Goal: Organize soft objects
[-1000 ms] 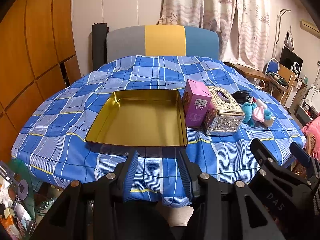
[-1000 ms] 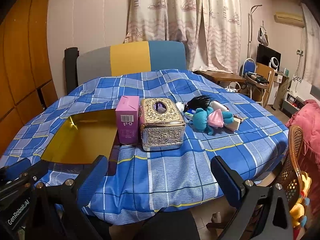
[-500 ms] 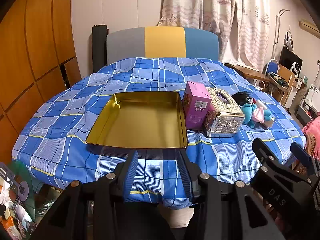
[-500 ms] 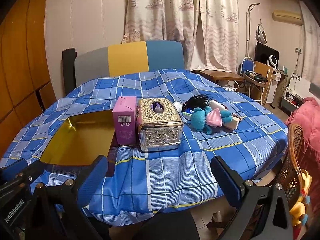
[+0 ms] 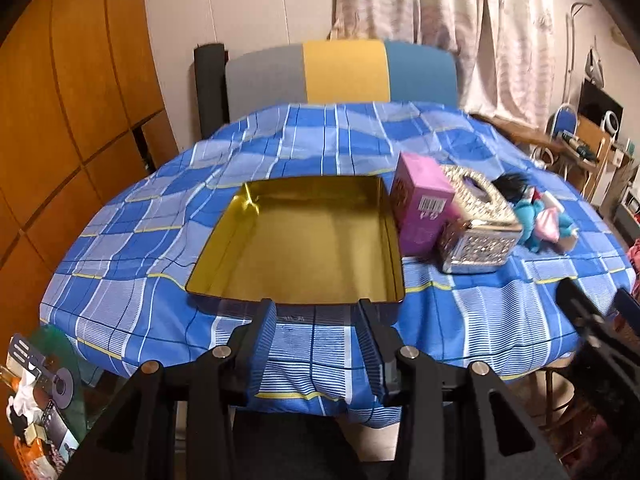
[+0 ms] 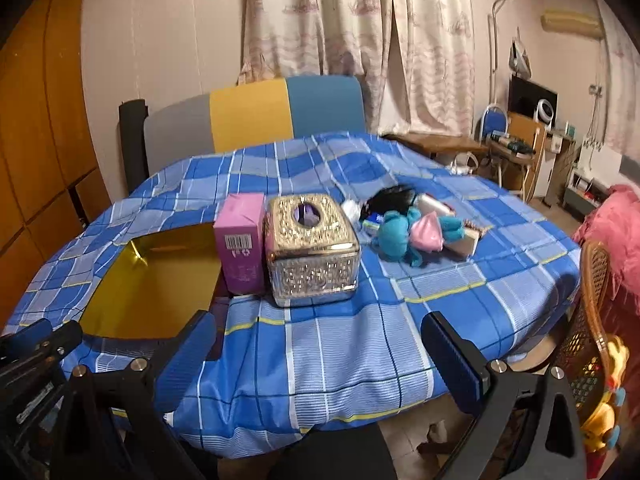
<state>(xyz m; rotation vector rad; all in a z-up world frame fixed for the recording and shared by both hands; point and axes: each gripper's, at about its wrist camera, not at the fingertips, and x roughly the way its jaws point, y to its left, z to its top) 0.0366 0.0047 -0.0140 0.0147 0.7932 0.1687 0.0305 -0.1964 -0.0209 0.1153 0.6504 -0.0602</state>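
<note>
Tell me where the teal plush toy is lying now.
In the right wrist view, the teal plush toy lies on the blue checked tablecloth, right of the silver tissue box.

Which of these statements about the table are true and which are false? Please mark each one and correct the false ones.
1. The gold tray is empty. True.
2. The pink box stands between the tray and the silver tissue box. True.
3. The teal plush toy lies inside the tray. False: it lies on the blue checked cloth, on the far side of the tissue box from the tray.
4. The right gripper holds the plush toy. False: its fingers are wide apart with nothing between them, near the table's edge.
5. The left gripper has nothing between its fingers. True.
</note>
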